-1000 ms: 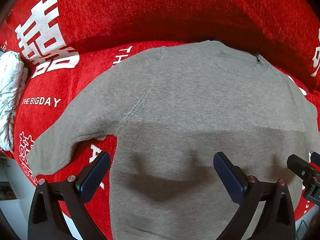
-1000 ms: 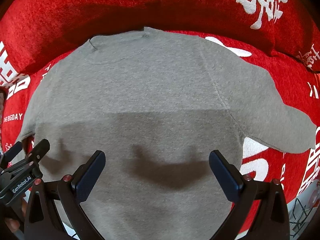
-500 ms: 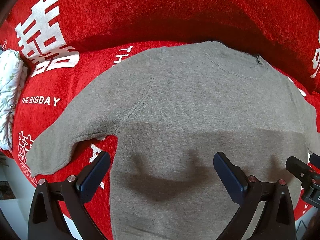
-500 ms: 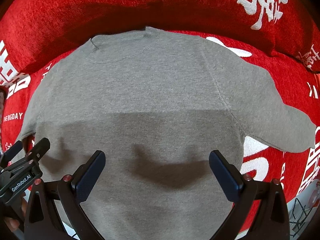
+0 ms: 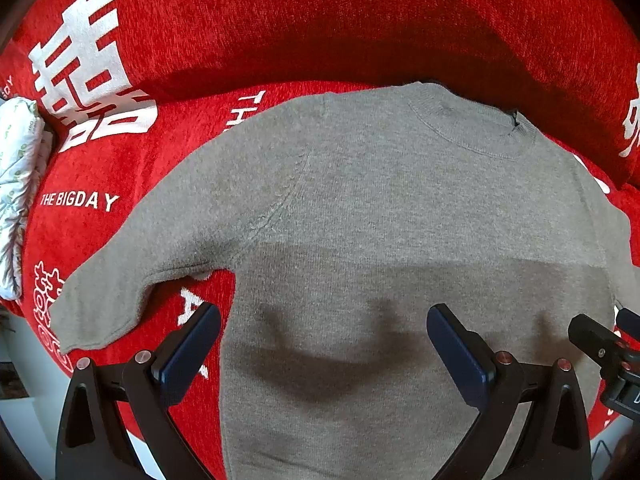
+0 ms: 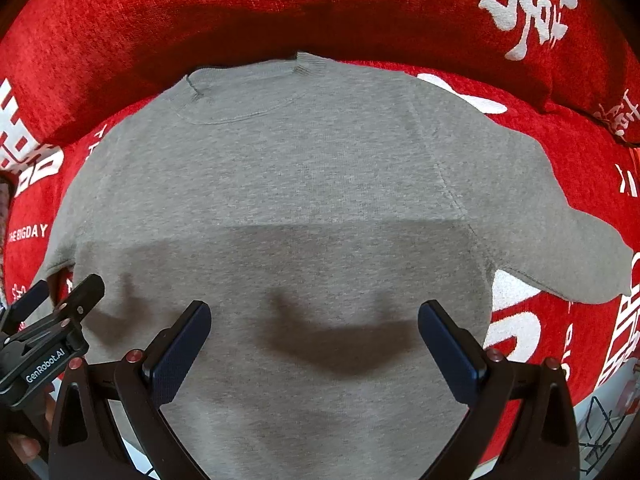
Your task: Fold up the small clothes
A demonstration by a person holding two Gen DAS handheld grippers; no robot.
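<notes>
A small grey knit sweater (image 5: 380, 216) lies flat on a red sofa seat, neck toward the backrest, both sleeves spread out to the sides. It also fills the right wrist view (image 6: 288, 184). My left gripper (image 5: 323, 344) is open and empty, hovering above the sweater's lower left body. My right gripper (image 6: 314, 340) is open and empty above the lower middle of the body. Each gripper shows at the edge of the other's view: the right one at the right (image 5: 600, 354), the left one at the left (image 6: 52, 332).
The red sofa cover (image 5: 280, 24) has white characters and "THE BIGDAY" lettering. A white patterned cloth bundle (image 5: 18, 184) lies at the far left of the seat. The backrest rises just behind the collar. The seat's front edge is below the grippers.
Both grippers have drifted very slightly; the sweater lies as before and both stay open.
</notes>
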